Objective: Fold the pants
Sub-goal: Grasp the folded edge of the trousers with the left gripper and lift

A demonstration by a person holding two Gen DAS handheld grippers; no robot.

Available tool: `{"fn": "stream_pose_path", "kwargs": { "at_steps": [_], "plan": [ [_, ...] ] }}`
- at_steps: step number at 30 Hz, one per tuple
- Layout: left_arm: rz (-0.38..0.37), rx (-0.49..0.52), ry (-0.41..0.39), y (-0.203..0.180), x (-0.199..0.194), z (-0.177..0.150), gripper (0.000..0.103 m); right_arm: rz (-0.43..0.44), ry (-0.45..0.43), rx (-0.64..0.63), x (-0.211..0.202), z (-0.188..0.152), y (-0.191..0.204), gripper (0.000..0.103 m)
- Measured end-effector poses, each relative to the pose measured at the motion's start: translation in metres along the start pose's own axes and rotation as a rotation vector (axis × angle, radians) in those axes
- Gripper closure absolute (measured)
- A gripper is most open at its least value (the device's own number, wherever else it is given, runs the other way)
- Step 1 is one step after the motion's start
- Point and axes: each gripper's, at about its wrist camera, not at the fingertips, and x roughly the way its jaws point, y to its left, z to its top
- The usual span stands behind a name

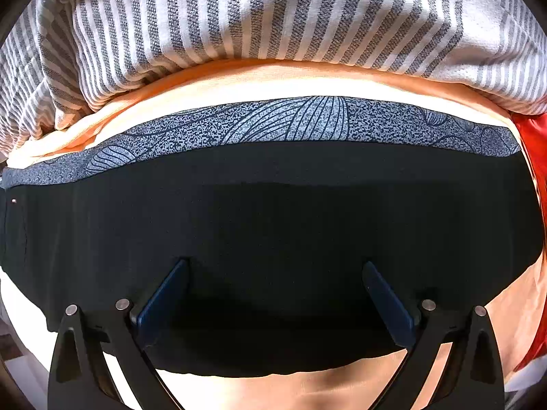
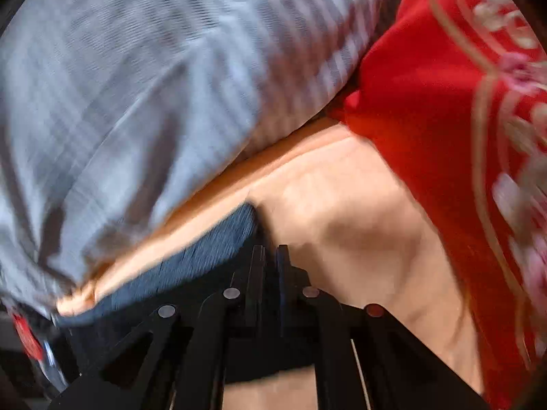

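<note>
Black pants (image 1: 273, 225), folded flat on peach bed sheet (image 1: 307, 389) beside striped bedding (image 1: 239, 17): left tongs (image 1: 275, 294) wide, empty, poised straight above; right tongs (image 2: 270, 256) nearly closed at pants' edge, grip uncertain; advise pressing fold flat evenly

Support surface: bed with peach sheet (image 1: 307, 82); black pants (image 1: 273, 212), patterned blue-grey waistband (image 1: 259, 126) at the far edge, lie flat on it; striped cloth (image 1: 273, 10) lies beyond the pants; red patterned cloth (image 2: 427, 68) lies at the right.
</note>
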Motion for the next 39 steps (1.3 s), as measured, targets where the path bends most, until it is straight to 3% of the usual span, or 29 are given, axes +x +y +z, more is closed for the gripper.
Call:
{"fn": "stream_pose_path", "kwargs": {
  "at_steps": [5, 12, 16, 19, 22, 24, 33, 36, 38, 39],
  "plan": [
    [0.000, 0.004, 0.005, 0.001, -0.002, 0.004, 0.001, -0.032, 0.126, -0.033, 0.030, -0.049, 0.005, 0.096],
    [0.009, 0.009, -0.035, 0.011, -0.029, 0.016, 0.001, 0.038, 0.114, 0.102, 0.014, -0.052, -0.013, 0.096],
    [0.058, -0.028, -0.103, 0.035, -0.038, 0.049, 0.001, 0.051, 0.129, 0.118, -0.004, -0.063, -0.024, 0.095],
    [0.066, -0.095, -0.098, 0.058, -0.023, 0.071, 0.001, 0.050, 0.136, 0.097, -0.012, -0.076, -0.022, 0.091],
    [0.149, -0.114, -0.057, 0.079, 0.008, 0.073, 0.001, 0.051, 0.143, 0.088, -0.013, -0.079, -0.021, 0.091],
    [0.099, -0.162, -0.076, 0.094, 0.015, 0.073, 0.000, 0.055, 0.150, 0.089, -0.011, -0.084, -0.019, 0.091],
    [0.221, -0.269, -0.073, 0.142, 0.013, 0.100, 0.000, 0.063, 0.161, 0.101, -0.011, -0.091, -0.017, 0.091],
    [0.210, -0.296, -0.052, 0.161, 0.003, 0.097, 0.000, 0.086, 0.159, 0.101, -0.011, -0.091, -0.014, 0.091],
    [0.213, -0.267, -0.059, 0.164, -0.007, 0.092, 0.000, 0.106, 0.163, 0.121, -0.010, -0.092, -0.017, 0.087],
    [0.211, -0.247, -0.065, 0.161, -0.013, 0.089, 0.000, 0.114, 0.163, 0.134, -0.010, -0.093, -0.018, 0.079]
  ]
}}
